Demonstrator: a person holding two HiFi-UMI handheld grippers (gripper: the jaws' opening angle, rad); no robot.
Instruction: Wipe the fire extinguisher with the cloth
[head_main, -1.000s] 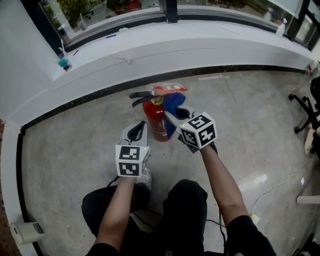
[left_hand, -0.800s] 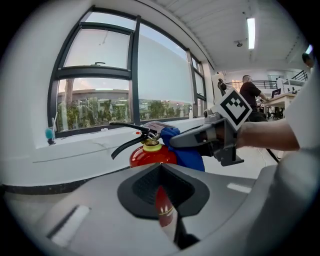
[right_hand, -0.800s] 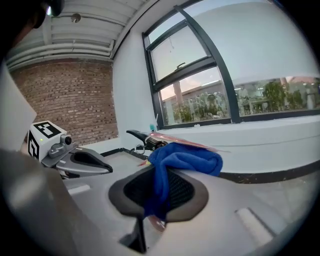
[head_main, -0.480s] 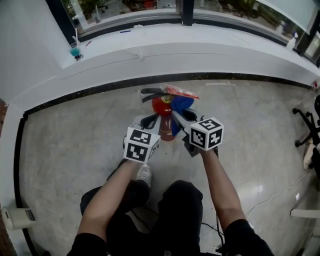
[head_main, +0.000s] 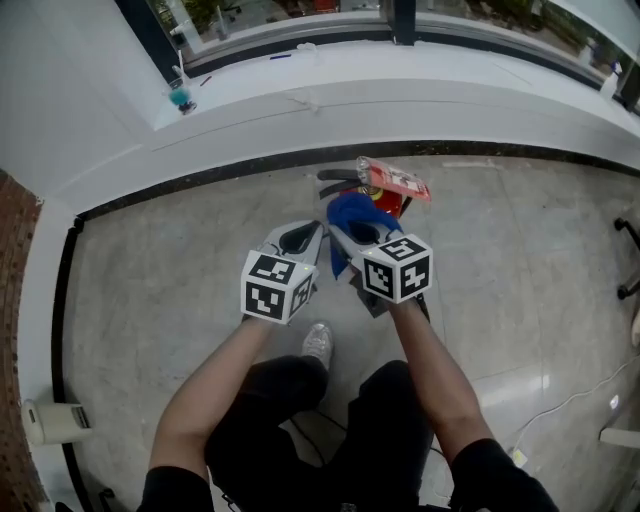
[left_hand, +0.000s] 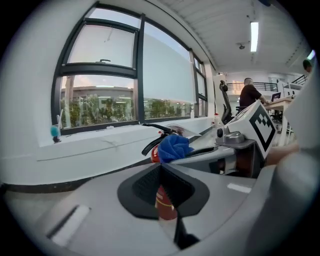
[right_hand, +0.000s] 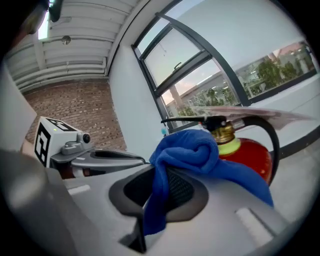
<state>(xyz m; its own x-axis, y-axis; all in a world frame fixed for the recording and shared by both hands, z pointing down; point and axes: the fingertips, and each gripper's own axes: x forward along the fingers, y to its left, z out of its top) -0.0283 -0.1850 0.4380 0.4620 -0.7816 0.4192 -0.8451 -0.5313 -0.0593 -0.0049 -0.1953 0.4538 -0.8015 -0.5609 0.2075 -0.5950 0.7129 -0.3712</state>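
The red fire extinguisher (head_main: 385, 197) stands on the grey floor below the window ledge, largely covered in the head view by the blue cloth (head_main: 348, 214). My right gripper (head_main: 347, 228) is shut on that cloth, which lies against the extinguisher's near left side. In the right gripper view the cloth (right_hand: 197, 152) bulges out of the jaws in front of the red body (right_hand: 252, 156) and the brass valve. My left gripper (head_main: 303, 238) is shut with nothing in it, just left of the cloth. In the left gripper view the extinguisher (left_hand: 165, 204) shows beyond the closed jaws.
A white curved window ledge (head_main: 300, 120) runs behind the extinguisher, with a small teal object (head_main: 180, 97) on it. The person's shoe (head_main: 318, 343) rests on the floor near the grippers. A paper roll (head_main: 60, 422) lies at the left; a white cable (head_main: 575, 375) at the right.
The right gripper has carried the cloth leftwards across the extinguisher, from its right side to its near left side. The left gripper has shifted a little. The head view has swung left.
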